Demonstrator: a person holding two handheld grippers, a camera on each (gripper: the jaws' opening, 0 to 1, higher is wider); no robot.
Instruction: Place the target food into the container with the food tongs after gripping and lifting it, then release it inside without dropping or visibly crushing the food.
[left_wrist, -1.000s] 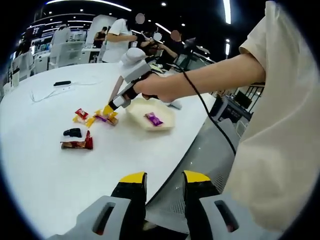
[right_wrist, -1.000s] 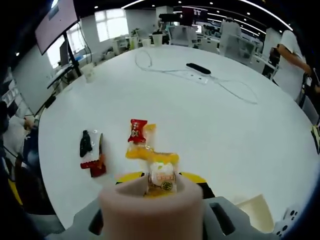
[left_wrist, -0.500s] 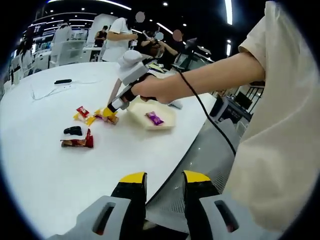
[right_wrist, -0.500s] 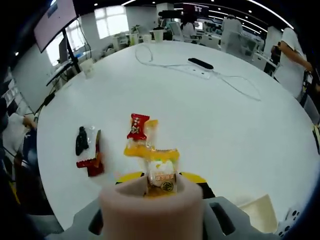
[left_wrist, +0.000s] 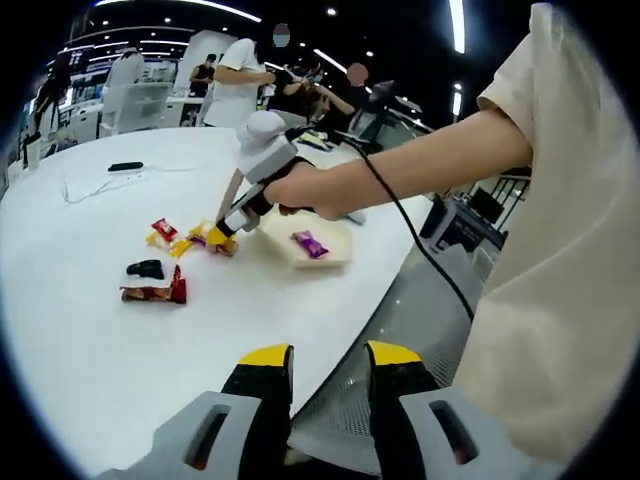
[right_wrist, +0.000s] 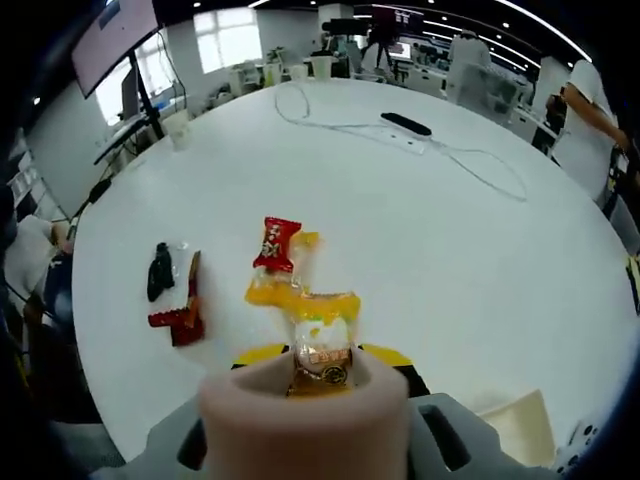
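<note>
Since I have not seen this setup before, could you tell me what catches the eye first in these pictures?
In the right gripper view, a yellow-and-white wrapped candy sits right at the right hand-held gripper. Beyond it on the round white table lie a red wrapped candy and a dark red packet. In the left gripper view, a cream tray near the table's edge holds a purple wrapped candy.

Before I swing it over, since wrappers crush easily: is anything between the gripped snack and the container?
Nothing visible: the right gripper holds the yellow-wrapped snack beside the container, bare table between.
</note>
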